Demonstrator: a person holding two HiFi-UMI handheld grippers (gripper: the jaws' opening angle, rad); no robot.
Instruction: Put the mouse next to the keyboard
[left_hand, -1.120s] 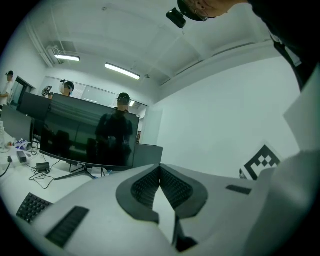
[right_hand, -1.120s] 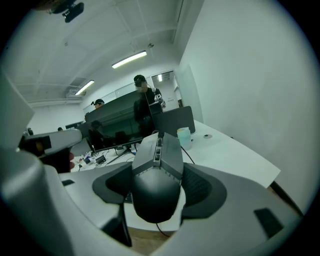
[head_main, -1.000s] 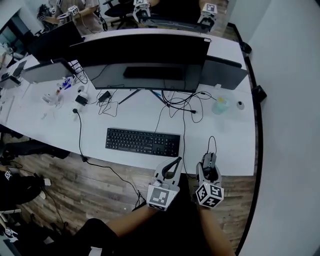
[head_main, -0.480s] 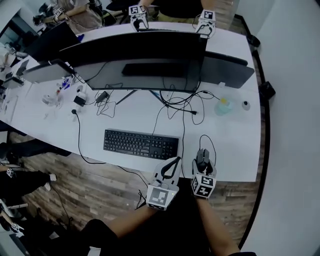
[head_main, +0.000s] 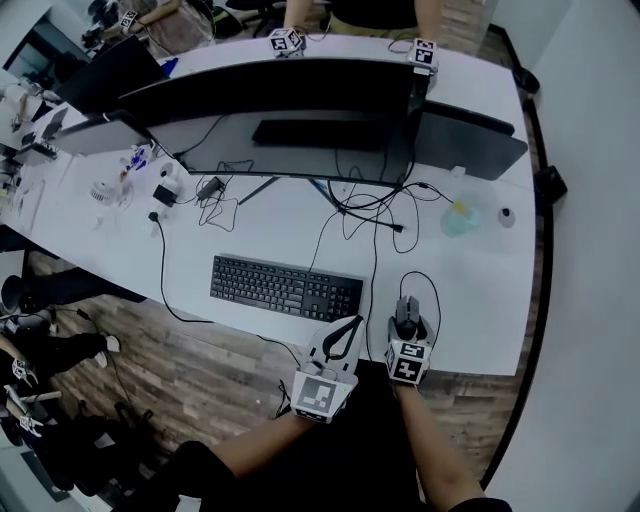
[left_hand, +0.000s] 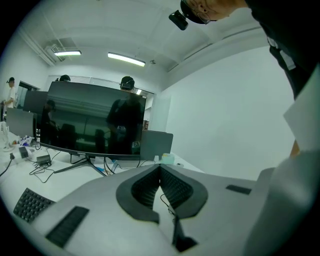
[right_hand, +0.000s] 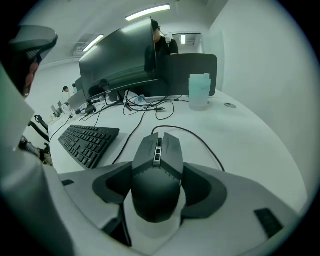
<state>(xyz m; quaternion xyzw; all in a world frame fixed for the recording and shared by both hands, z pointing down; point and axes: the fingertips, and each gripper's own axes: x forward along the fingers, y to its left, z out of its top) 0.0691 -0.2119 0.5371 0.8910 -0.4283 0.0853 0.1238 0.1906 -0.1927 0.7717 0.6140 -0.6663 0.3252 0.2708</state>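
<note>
A black wired mouse (head_main: 405, 309) (right_hand: 157, 167) is near the front edge of the white desk (head_main: 470, 300). My right gripper (head_main: 405, 323) (right_hand: 159, 184) is shut on its sides. I cannot tell whether the mouse rests on the desk or hovers just above it. The black keyboard (head_main: 287, 286) (right_hand: 87, 140) lies a short way to its left, with a cable between them. My left gripper (head_main: 352, 326) (left_hand: 160, 171) is shut and holds nothing. It sits at the desk's front edge, below the keyboard's right end.
A wide monitor (head_main: 290, 118) stands behind the keyboard, with tangled cables (head_main: 370, 215) under it. A second screen (head_main: 470, 145) and a translucent cup (head_main: 460, 218) are at the back right. People stand at the desk's far side. Wood floor (head_main: 170, 370) lies below the front edge.
My right gripper has carried the mouse a little left and further onto the desk, closer to the keyboard's right end. The left gripper has stayed in place.
</note>
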